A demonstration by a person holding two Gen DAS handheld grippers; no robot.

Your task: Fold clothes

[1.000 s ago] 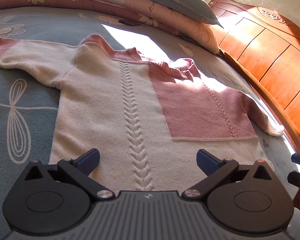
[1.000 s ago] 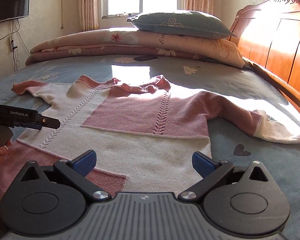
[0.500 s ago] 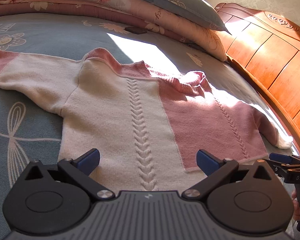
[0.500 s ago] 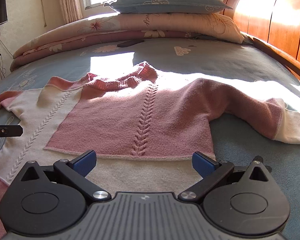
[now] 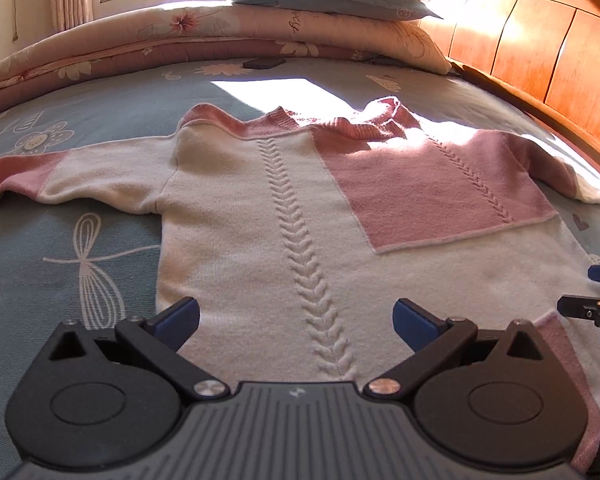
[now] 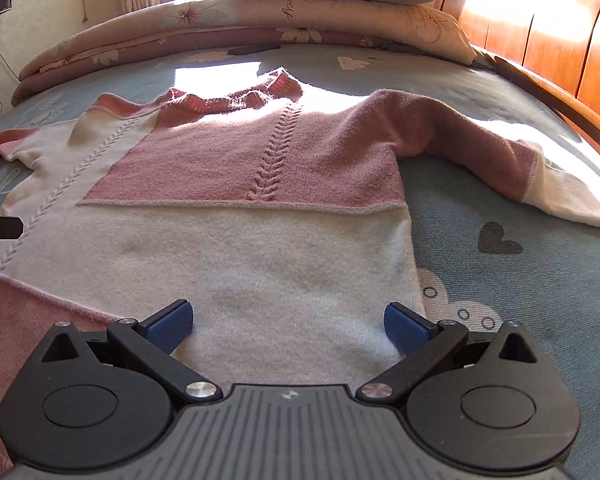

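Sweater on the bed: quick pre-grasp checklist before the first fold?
1. Sweater lies flat, front up, not yet folded: ok.
2. Both sleeves spread outward, the sweater's left-hand sleeve and right-hand sleeve: ok.
3. Left gripper open, nothing between the fingers: ok.
4. Right gripper open, nothing between the fingers: ok.
5. Fingers touching the knit at the hem: cannot tell.
6. Dark flat object near the folded quilt sits apart from the sweater: ok.
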